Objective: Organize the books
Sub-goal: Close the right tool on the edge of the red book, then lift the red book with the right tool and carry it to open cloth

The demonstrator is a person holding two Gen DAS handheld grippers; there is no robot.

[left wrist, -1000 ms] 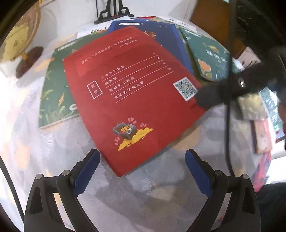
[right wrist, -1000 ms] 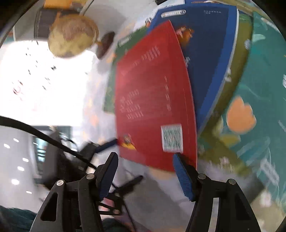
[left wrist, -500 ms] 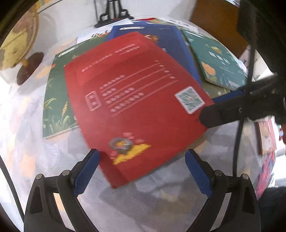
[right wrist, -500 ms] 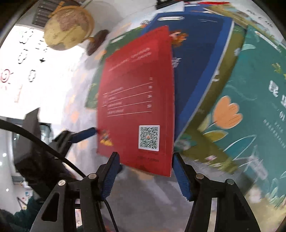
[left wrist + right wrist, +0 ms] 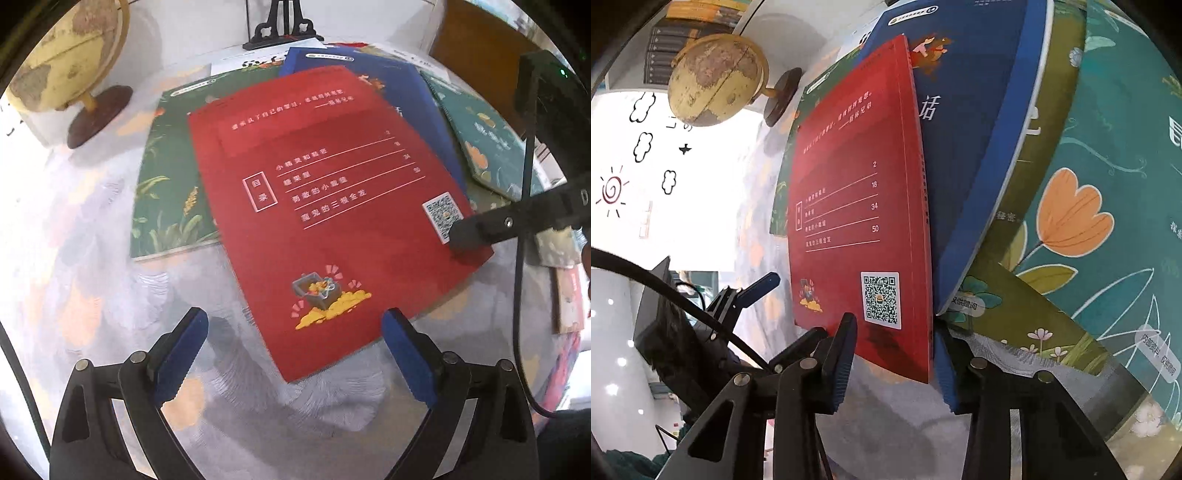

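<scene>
A red book [image 5: 332, 206] is clamped at its QR-code corner by the jaws of the right gripper [image 5: 894, 354], its near end raised off the patterned surface [image 5: 92, 295] above a green book [image 5: 170, 184] and a blue book [image 5: 406, 103]. The left gripper [image 5: 295, 354] is held before it, jaws apart.

Landmark: top book [image 5: 332, 206], lying on the table [image 5: 92, 295].
Under its left edge: plant-cover book [image 5: 166, 192].
Under its far right: second book [image 5: 406, 99].
Right of that: flower-cover book [image 5: 487, 147].
Far left of it: globe [image 5: 70, 55].
Behind it: stand [image 5: 282, 26].
Near corner: between the right gripper [image 5: 890, 365] fingers.
Before it: left gripper [image 5: 295, 354].
</scene>
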